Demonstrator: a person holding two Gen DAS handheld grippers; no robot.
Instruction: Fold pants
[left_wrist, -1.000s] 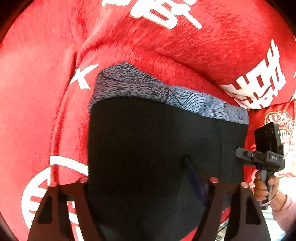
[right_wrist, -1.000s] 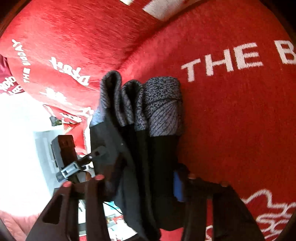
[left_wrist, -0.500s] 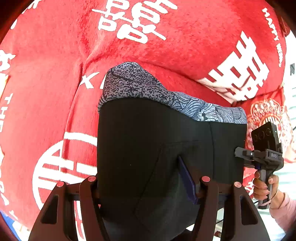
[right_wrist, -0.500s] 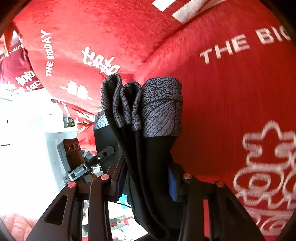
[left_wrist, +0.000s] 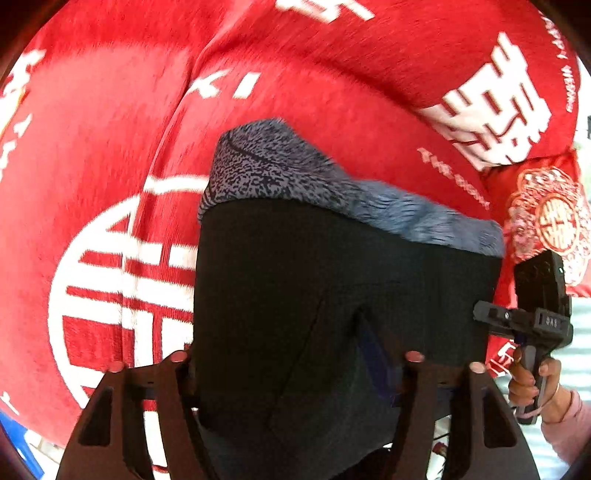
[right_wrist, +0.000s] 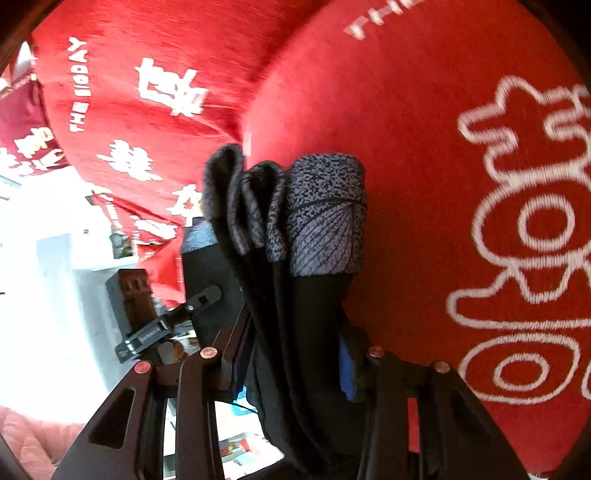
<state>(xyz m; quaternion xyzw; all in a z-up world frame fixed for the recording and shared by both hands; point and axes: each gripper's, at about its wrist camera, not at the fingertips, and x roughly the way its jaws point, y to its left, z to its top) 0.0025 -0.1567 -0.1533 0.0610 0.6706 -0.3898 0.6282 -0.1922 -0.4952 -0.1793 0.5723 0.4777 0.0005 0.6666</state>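
While the pants (left_wrist: 332, 295) hang folded in a compact black bundle with the grey patterned waistband (left_wrist: 314, 184) at the far end, they sit lifted off the red blanket (left_wrist: 110, 147) rather than lying on it, as far as I can judge; the cloth runs straight out from both tools. Long axis: from the held edge away toward the waistband, pointing at the sofa's back cushions. Seen along the right side, the bundle shows as several stacked layers (right_wrist: 288, 221), waistband ends curled side by side. Left gripper (left_wrist: 295, 360) straddles the wide black face, fabric filling the gap between its fingers; its jaws are opening at this moment, and I cannot tell whether the pads press the cloth. Right gripper (right_wrist: 288, 354) has the layered edge between its fingers, the blue pad (right_wrist: 346, 373) against the black cloth, jaws also opening, though the fabric looks gripped there. Both tools are at the same near edge, left one at the broad face, right one at the end of the stack; neither is closer to the waistband. A hand (left_wrist: 532, 373) in a pink sleeve holds the right tool's handle. Judgement: the coming move is laying the bundle down onto the blanket, waistband first, away from the person. White lettering on the blanket gives a landing reference.
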